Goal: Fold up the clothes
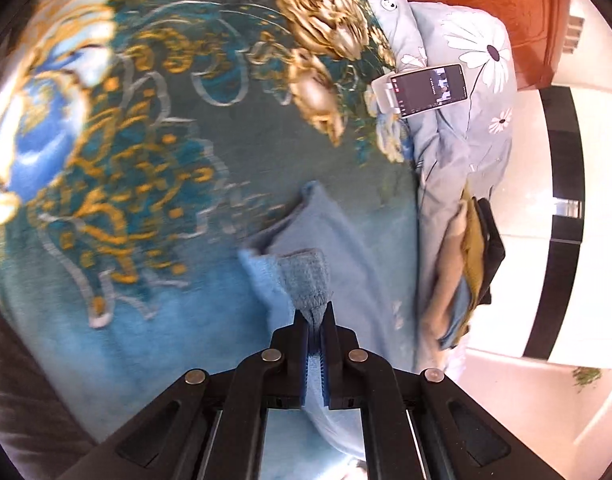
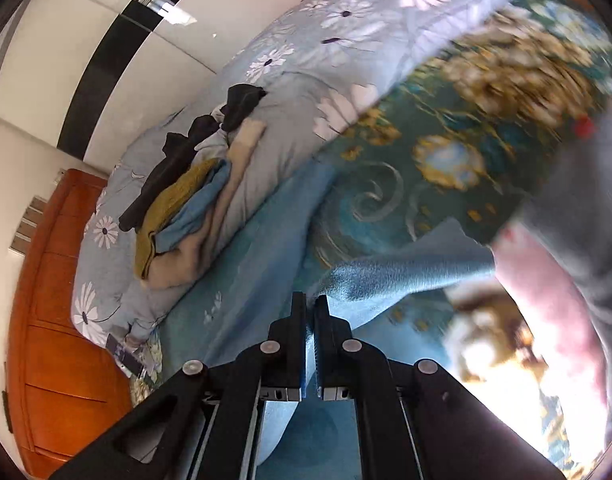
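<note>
Left wrist view: left gripper (image 1: pixel 314 320) pinches a hem of the light blue garment (image 1: pixel 330 232) above the patterned bedspread (image 1: pixel 166 160); right gripper (image 2: pixel 311 312) probably nips another edge, spreading it for folding.

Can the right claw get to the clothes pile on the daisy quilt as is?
Probably not yet: the right claw is shut on the light blue cloth. The path to the clothes pile looks unobstructed.
</note>
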